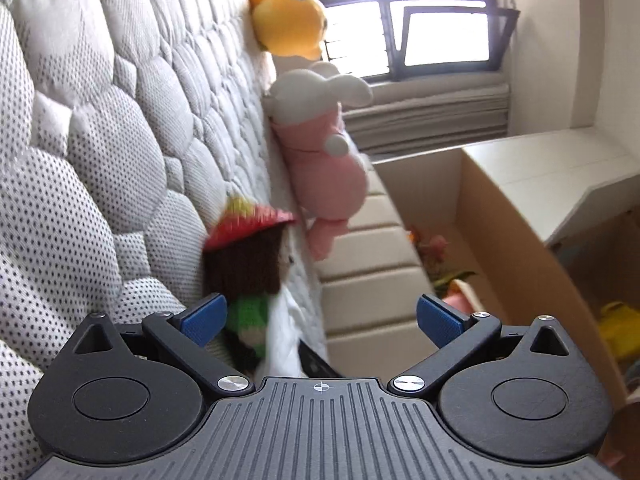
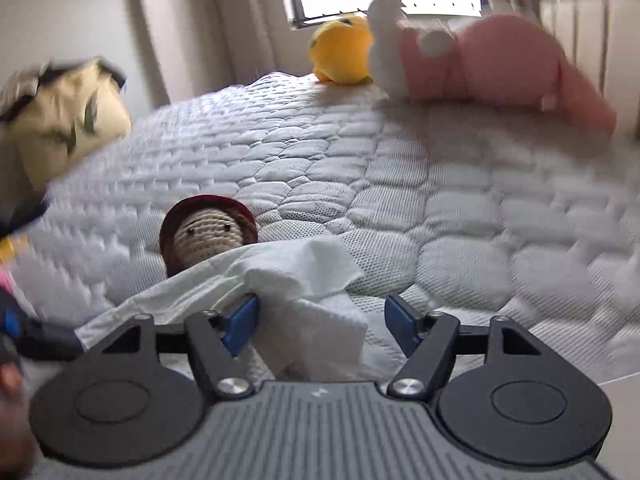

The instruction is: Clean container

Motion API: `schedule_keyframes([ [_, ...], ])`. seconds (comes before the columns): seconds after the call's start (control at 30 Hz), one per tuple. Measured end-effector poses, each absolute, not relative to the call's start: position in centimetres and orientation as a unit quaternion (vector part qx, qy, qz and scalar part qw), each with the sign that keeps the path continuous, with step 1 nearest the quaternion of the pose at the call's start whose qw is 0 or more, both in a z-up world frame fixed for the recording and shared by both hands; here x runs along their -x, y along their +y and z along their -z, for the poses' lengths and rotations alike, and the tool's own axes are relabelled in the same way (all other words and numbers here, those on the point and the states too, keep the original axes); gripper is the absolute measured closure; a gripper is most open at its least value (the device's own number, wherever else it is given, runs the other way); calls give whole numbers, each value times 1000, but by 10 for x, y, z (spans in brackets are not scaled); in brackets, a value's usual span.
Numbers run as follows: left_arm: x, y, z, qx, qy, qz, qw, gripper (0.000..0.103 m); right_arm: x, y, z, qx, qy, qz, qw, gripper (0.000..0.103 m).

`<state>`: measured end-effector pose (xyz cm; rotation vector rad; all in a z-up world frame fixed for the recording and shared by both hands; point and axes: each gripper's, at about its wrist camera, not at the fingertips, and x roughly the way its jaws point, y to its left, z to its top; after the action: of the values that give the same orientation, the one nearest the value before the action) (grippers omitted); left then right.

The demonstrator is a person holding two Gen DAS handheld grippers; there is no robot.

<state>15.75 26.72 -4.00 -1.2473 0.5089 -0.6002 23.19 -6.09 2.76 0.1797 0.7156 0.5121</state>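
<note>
Nearest us in the right wrist view, our right gripper (image 2: 321, 322) stands with its blue pads spread wide apart, and a crumpled white tissue (image 2: 280, 280) lies bunched between them; the tissue brushes the left pad (image 2: 242, 322), while the right pad stands clear of it, so nothing is clamped. The tissue rests on the quilted mattress (image 2: 360, 184) and drapes over the lower part of a crocheted doll (image 2: 208, 232), whose face and dark red hat peek out just behind it. In the left wrist view, our left gripper (image 1: 321, 322) is likewise wide open and holds nothing; the same doll, seen from the back with its red hat, brown hair and green body, sits just beside the left pad (image 1: 204, 320), and whether they touch we cannot tell through the blur. Farther along the mattress lies a pink and white plush rabbit (image 1: 324, 160), and beyond it, near the window (image 1: 420, 20), a yellow plush toy (image 1: 290, 22). Off the bed's edge, in the left wrist view, an open cardboard box (image 1: 472, 208) stands on the floor with a few colourful items blurred inside it. At the left edge of the right wrist view a pale yellow bag (image 2: 64, 120) shows, blurred.
</note>
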Motion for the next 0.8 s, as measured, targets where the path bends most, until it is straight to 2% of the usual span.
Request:
schedule_keyframes([
  [0.1,-159,270,43,557,235,302,737,0,-234,-72,-19,-170,354,-274,878,30],
  [0.4,-151,261,36,523,242,304,759,0,-162,-17,-27,-130,372,-403,826,29],
  [0.47,-148,267,39,550,233,297,746,0,-147,-16,-38,-106,361,-416,828,26],
  [0.6,-144,284,58,637,198,278,691,0,-132,-23,-66,13,283,-320,904,6],
  [0.67,-140,289,65,668,177,268,671,0,-140,-23,-72,45,246,-276,928,3],
  [0.8,-136,295,74,700,151,266,645,0,-185,7,-63,80,262,-305,912,3],
])
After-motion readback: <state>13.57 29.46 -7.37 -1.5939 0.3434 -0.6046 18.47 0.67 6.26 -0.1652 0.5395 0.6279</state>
